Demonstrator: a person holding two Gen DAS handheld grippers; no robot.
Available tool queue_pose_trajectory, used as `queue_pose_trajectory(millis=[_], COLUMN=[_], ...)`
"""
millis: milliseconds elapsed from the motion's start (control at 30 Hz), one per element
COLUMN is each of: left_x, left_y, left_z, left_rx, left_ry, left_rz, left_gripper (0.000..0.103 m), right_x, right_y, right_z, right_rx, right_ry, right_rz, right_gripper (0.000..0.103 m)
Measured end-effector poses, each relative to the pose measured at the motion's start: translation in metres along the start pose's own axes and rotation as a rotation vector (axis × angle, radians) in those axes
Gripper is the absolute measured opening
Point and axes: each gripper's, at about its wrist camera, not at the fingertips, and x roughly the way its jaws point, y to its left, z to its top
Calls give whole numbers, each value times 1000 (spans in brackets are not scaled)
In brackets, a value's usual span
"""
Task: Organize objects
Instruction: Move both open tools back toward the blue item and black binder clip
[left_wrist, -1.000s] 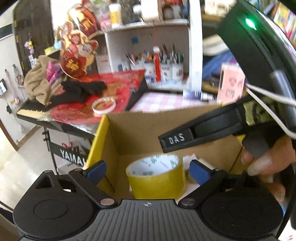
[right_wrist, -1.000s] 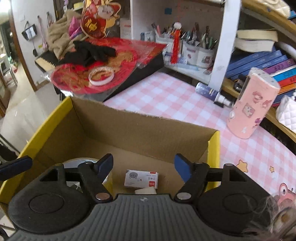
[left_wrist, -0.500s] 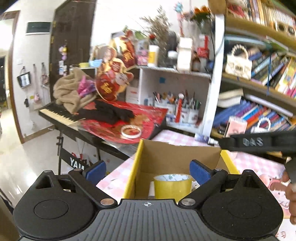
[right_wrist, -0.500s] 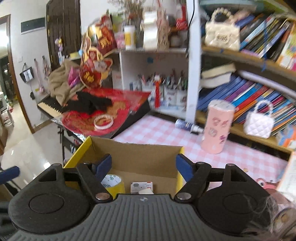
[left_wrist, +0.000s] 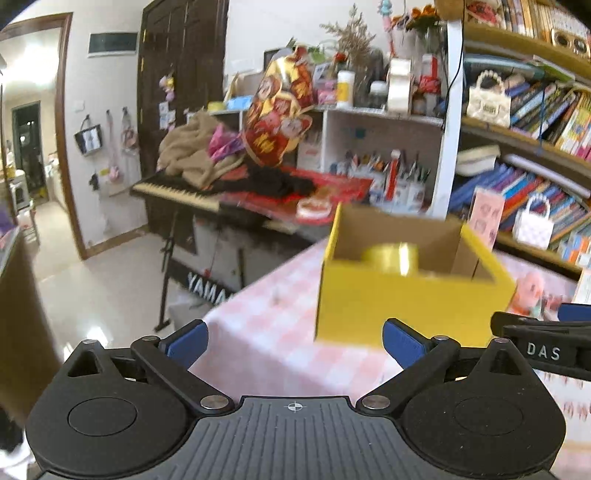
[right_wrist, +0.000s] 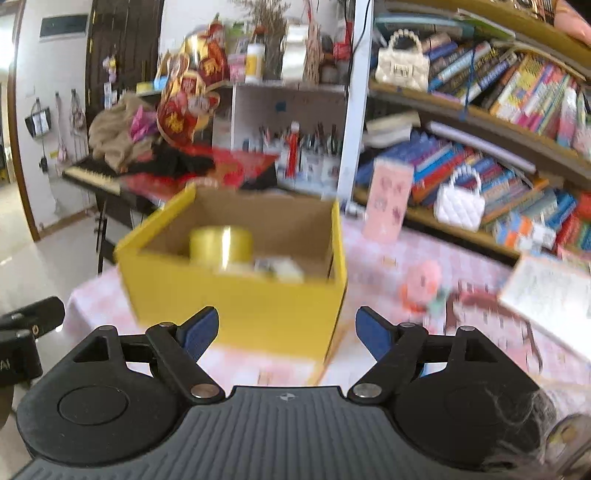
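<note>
A yellow cardboard box (left_wrist: 399, 295) stands on the pink checked table (left_wrist: 273, 332); it also shows in the right wrist view (right_wrist: 236, 299). Inside it sits a yellow tape roll (left_wrist: 391, 258) (right_wrist: 221, 243) and small white packets (right_wrist: 277, 267). My left gripper (left_wrist: 293, 339) is open and empty, in front of and apart from the box. My right gripper (right_wrist: 288, 328) is open and empty, also in front of the box. The right gripper's body shows at the right edge of the left wrist view (left_wrist: 543, 350).
A keyboard piled with cloth and red decorations (left_wrist: 207, 184) stands left of the table. Shelves with books (right_wrist: 498, 110) and pen pots (right_wrist: 306, 155) lie behind. A pink cylinder (right_wrist: 388, 199), a pink toy (right_wrist: 424, 280) and a white sheet (right_wrist: 550, 291) are on the table.
Both grippers have drawn back and away from the box, which now looks smaller and farther. They were above its opening before. The tape roll stays in the box.
</note>
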Motion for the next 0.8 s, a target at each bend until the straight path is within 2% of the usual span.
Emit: queue_pose_trajectory(millis=[200, 400, 600, 800], left_x=[-24, -41, -45, -44], left_y=[11, 16, 4, -26], left_z=[-30, -45, -57, -61], left_rx=[6, 16, 85, 180], left_ry=[61, 64, 98, 119], left_rz=[24, 1, -64, -194], left_gripper=[102, 102, 102, 102], right_x=[-35, -58, -73, -81], right_y=[16, 29, 24, -4], right_z=[-44, -72, -91, -108], right_rx=[-8, -55, -56, 34], right_ry=[43, 39, 48, 117], right_rz=[-20, -48, -108, -221], right_gripper=[82, 83, 88, 89])
